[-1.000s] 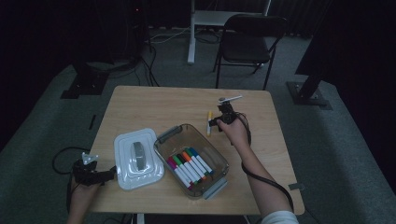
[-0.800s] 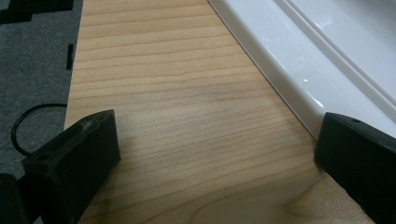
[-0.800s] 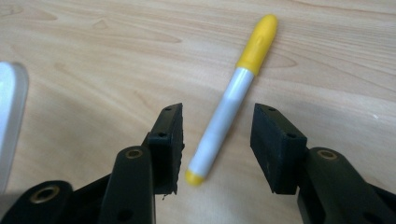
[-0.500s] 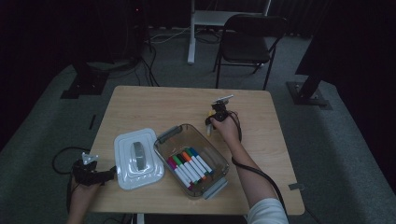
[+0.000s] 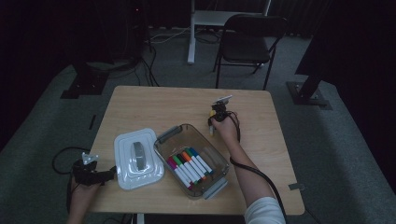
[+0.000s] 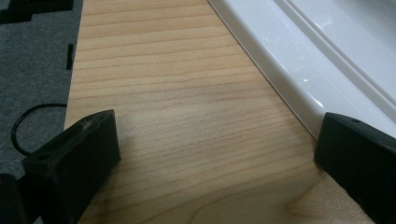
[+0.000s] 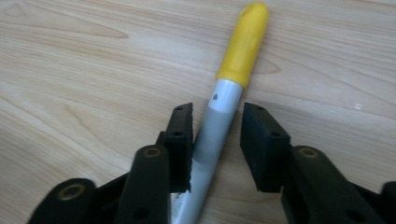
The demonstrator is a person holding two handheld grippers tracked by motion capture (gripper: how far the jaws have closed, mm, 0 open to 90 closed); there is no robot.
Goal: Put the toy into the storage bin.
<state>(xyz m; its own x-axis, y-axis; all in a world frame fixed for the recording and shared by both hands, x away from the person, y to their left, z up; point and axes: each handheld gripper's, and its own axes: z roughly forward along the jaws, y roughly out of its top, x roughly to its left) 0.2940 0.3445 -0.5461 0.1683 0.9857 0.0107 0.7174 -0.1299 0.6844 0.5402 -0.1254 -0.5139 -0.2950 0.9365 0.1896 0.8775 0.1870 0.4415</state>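
1. Right gripper (image 7: 215, 144): jaws straddle the yellow-capped marker (image 7: 231, 88), left jaw touching the barrel, right jaw a gap off. Not clamped.
2. Marker lies flat on the tabletop (image 5: 154, 105), beyond the clear bin (image 5: 163, 137) of markers.
3. Left gripper (image 6: 215, 154): released, jaws wide apart over bare wood at the near left tabletop edge, right jaw just beside the white lid (image 6: 299, 60).
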